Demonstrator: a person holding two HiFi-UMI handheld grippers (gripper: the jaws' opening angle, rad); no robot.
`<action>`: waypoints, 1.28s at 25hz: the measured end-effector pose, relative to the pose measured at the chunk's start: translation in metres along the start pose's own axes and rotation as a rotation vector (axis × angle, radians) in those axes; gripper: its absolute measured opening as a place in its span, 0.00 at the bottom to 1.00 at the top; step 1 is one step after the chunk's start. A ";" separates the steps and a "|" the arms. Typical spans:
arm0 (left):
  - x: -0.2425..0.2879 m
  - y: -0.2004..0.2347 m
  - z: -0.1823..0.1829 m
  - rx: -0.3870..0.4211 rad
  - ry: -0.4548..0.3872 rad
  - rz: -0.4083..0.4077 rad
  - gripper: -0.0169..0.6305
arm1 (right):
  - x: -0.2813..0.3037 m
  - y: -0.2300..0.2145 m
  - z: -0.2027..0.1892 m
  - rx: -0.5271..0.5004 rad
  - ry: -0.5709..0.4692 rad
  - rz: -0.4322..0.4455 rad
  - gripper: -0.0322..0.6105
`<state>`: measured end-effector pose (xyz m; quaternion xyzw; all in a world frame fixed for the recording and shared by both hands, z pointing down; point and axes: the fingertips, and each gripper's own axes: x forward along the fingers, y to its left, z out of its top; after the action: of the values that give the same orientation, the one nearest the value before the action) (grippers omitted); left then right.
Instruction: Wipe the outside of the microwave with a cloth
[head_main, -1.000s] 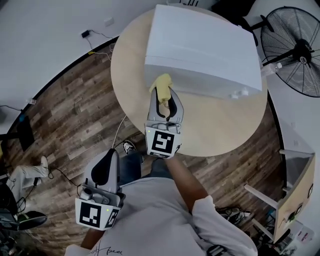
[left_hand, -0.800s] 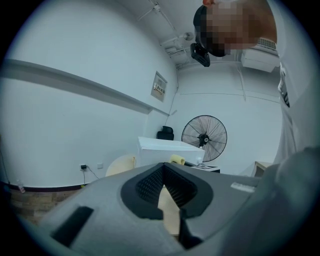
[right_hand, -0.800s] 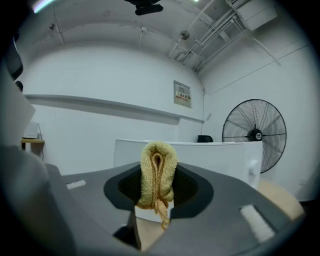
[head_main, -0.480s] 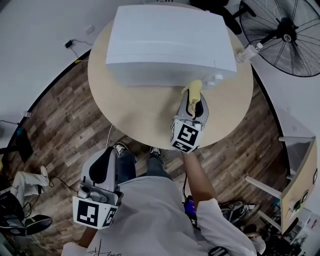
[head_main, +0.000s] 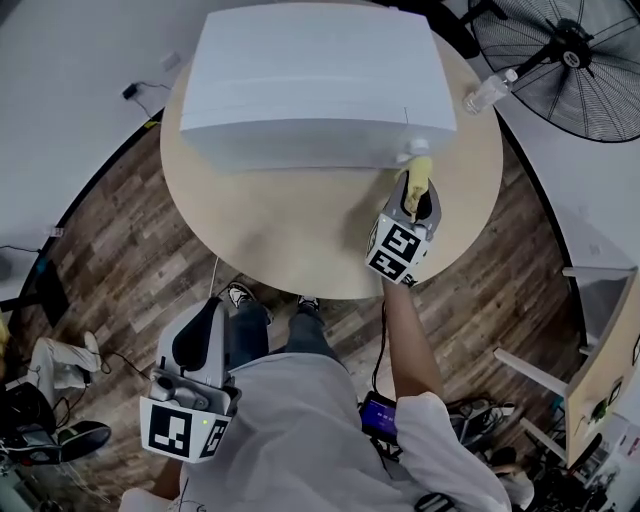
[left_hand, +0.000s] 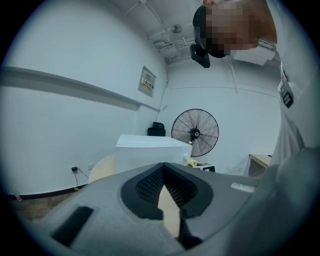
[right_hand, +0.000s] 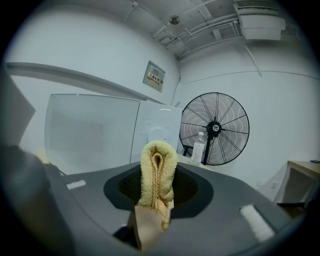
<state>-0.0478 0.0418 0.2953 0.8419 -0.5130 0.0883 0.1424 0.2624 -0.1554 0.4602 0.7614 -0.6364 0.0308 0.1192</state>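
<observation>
The white microwave (head_main: 310, 80) stands at the back of the round wooden table (head_main: 290, 230). My right gripper (head_main: 414, 195) is shut on a folded yellow cloth (head_main: 418, 170), which is at the microwave's front right corner, by the control panel. In the right gripper view the cloth (right_hand: 157, 175) stands upright between the jaws, with the microwave door (right_hand: 95, 130) close behind it. My left gripper (head_main: 207, 312) hangs low beside the person's body, off the table, its jaws together and holding nothing. From the left gripper view the microwave (left_hand: 150, 150) is far off.
A clear water bottle (head_main: 490, 92) stands on the table just right of the microwave. A large floor fan (head_main: 575, 60) is behind the table at the right. A wooden desk (head_main: 600, 360) is at the far right. Cables lie on the wood floor (head_main: 110, 230).
My right gripper has carried the cloth rightwards along the microwave's front, from its left corner to its right corner. The left gripper has stayed low at the person's side.
</observation>
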 end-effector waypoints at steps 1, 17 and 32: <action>0.001 -0.001 -0.001 0.001 0.003 0.000 0.01 | 0.004 0.001 -0.002 -0.004 0.004 0.002 0.26; -0.006 0.022 -0.007 -0.009 0.028 0.037 0.01 | 0.016 0.045 -0.004 0.003 -0.016 -0.022 0.26; -0.024 0.047 -0.013 -0.021 0.030 0.065 0.01 | 0.007 0.089 0.003 0.072 -0.054 -0.006 0.26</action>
<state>-0.1006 0.0458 0.3074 0.8219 -0.5386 0.1001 0.1559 0.1764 -0.1773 0.4718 0.7676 -0.6358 0.0326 0.0746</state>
